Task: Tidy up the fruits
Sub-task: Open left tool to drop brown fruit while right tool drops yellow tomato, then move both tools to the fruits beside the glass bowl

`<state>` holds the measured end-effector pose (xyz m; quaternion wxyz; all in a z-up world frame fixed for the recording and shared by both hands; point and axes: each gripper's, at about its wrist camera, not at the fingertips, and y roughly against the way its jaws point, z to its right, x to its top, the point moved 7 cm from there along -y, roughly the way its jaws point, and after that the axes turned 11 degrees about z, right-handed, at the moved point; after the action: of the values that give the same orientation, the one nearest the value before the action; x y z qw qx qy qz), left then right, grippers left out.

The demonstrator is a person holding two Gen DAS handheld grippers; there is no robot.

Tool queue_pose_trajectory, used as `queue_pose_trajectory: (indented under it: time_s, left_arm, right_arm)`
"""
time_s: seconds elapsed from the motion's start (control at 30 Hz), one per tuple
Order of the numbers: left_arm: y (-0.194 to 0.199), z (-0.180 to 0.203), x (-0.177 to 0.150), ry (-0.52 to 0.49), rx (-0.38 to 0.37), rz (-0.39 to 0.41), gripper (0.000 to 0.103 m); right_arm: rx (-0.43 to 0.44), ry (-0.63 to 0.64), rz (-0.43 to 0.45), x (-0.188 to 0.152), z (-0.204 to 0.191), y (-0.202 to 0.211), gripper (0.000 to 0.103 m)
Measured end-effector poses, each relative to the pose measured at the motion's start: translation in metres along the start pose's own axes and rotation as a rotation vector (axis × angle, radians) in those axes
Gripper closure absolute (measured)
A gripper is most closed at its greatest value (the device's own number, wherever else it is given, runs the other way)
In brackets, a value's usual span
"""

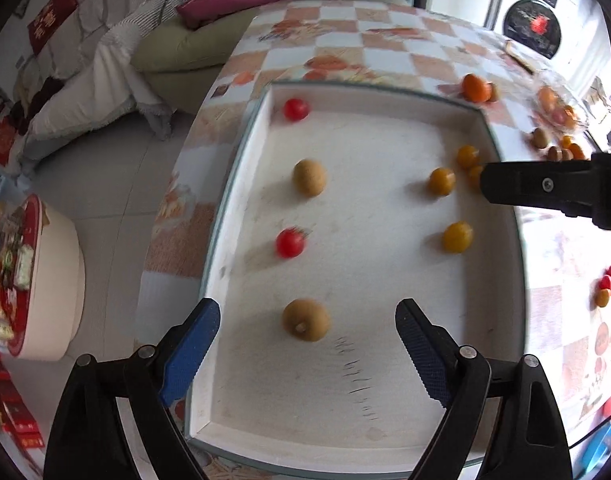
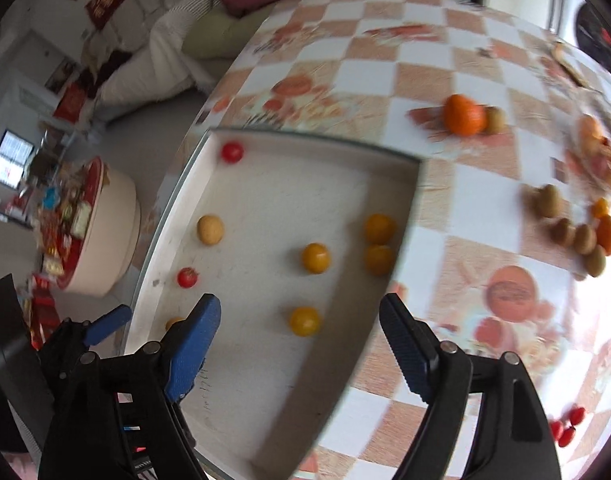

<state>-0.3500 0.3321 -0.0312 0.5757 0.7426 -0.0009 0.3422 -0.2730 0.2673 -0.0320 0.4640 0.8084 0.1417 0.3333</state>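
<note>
The left gripper (image 1: 307,344) stands wide, released, above a brown fruit (image 1: 305,319) in the white tray (image 1: 241,184). The right gripper (image 2: 301,340) is also released, over a yellow tomato (image 2: 304,321). Further, more fruits (image 2: 577,228) lie on the table (image 2: 385,68).

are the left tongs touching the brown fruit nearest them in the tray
Apart. The left wrist view shows the left tongs open, with bare tray floor between each blue pad and the brown fruit.
</note>
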Motion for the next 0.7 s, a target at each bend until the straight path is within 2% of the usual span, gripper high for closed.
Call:
queue_pose_trajectory:
  time_s: [0.2,0.4,0.7]
  left_arm:
    - [0.012,0.045,0.026,-0.074,-0.062,0.049,0.013]
    - [0.021,0.107,0.057,-0.142,-0.141,0.095,0.013]
    - [-0.004,0.190,0.099,-0.218,-0.189,0.133,0.013]
  right_arm:
    - [-0.106,-0.101,0.037,-0.005,0.061,0.036,0.019]
    - [-0.218,-0.215,0.050,-0.021,0.134,0.066,0.019]
    - [-0.311,-0.333,0.076,-0.032,0.224,0.094,0.019]
